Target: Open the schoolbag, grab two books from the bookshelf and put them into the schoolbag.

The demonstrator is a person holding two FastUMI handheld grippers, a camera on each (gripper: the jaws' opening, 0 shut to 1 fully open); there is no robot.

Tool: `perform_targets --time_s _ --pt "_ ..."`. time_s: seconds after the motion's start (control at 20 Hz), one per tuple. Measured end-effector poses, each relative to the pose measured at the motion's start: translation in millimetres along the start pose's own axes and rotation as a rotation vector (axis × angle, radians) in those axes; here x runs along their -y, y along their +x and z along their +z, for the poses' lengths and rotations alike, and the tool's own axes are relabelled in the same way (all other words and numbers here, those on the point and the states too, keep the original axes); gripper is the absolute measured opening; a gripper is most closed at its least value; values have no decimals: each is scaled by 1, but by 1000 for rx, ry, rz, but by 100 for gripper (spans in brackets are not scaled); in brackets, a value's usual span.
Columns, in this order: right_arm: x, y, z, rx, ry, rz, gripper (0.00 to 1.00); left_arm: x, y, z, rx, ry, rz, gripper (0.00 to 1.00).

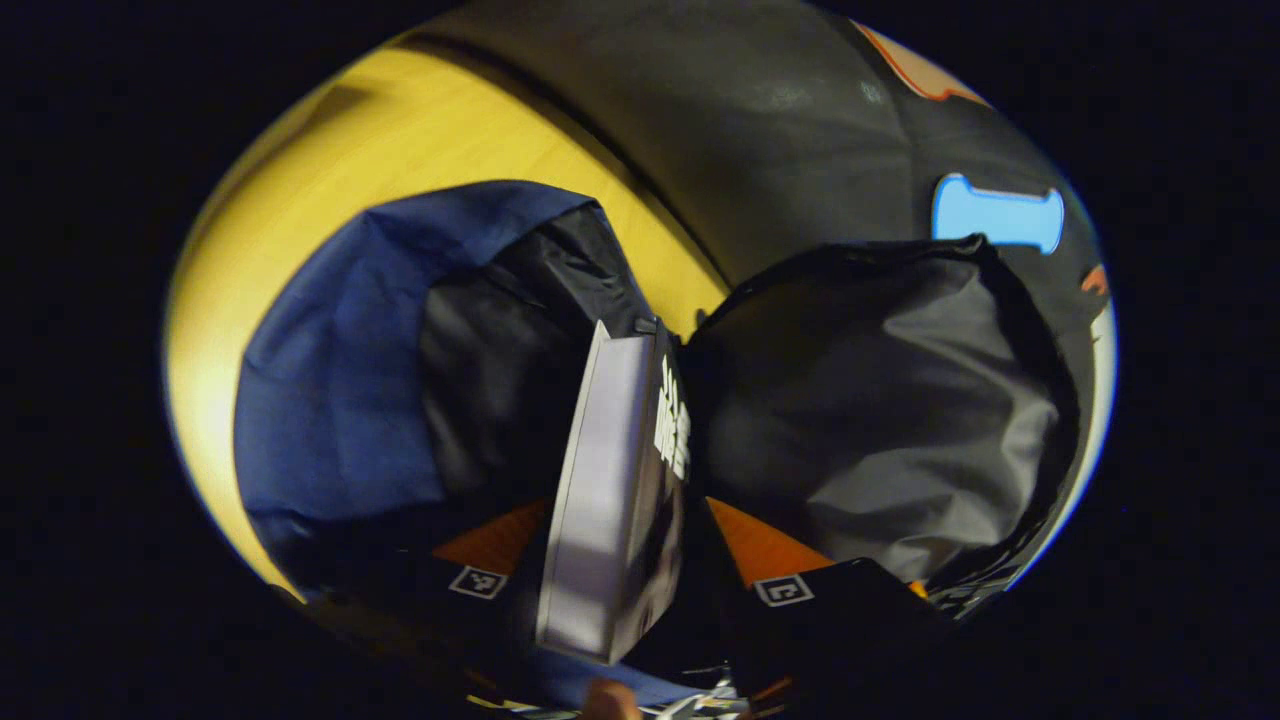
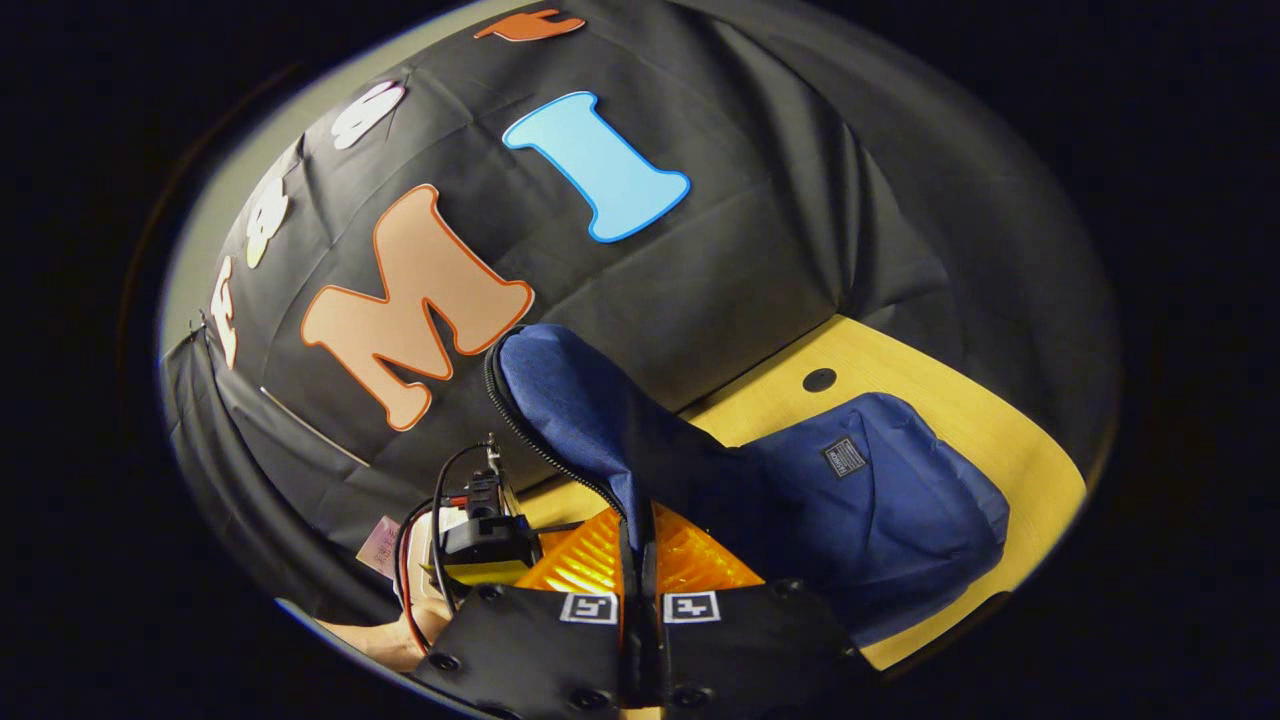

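Schoolbag (image 2: pixel 880 510) lies on the yellow table (image 2: pixel 1000 420), mouth open, dark lining (image 1: pixel 880 420) exposed. Book (image 1: pixel 610 500) stands on edge between the left tongs (image 1: pixel 625 550), both fingers pressed on its covers, spine pointing into the bag's opening. Right tongs (image 2: pixel 640 590) are closed on the zippered edge of the blue flap (image 2: pixel 570 400), holding it up (other gripper (image 2: pixel 480 540) visible beside it). Black cloth wall (image 2: pixel 760 250) behind.

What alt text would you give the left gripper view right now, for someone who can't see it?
The left gripper holds a book upright between its fingers, above the open schoolbag, whose dark lining gapes on both sides. The schoolbag lies on a yellow table.
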State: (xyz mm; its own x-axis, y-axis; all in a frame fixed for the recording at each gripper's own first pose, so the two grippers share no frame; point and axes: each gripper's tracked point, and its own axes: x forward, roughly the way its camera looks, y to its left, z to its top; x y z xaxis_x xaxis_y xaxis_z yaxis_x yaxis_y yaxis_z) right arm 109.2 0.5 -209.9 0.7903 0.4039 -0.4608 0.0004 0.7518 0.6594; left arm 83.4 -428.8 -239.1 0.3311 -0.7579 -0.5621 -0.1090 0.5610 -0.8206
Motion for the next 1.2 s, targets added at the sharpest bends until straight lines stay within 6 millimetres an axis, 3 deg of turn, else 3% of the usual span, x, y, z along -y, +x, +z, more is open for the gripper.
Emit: perform_targets --time_s 0.1,0.2,0.4,0.5,0.7,0.9,1.2 --pt "1 0 -1 2 1 0 3 -18 -11 11 41 129 109 82" --pt "3 1 -4 0 1 -5 2 -22 -26 17 53 228 161 89" --pt "1 0 -5 -2 3 -5 2 -24 -52 33 109 370 203 90" --pt "2 -2 -3 3 4 -7 3 -29 -76 47 165 430 236 90" --pt "8 -5 -1 16 16 -16 2 -48 -151 73 306 539 302 89" --pt "5 -3 -2 17 5 -21 2 -72 -242 84 438 660 375 89" --pt "4 -3 -2 17 -6 -30 2 -113 -372 109 552 659 452 89"
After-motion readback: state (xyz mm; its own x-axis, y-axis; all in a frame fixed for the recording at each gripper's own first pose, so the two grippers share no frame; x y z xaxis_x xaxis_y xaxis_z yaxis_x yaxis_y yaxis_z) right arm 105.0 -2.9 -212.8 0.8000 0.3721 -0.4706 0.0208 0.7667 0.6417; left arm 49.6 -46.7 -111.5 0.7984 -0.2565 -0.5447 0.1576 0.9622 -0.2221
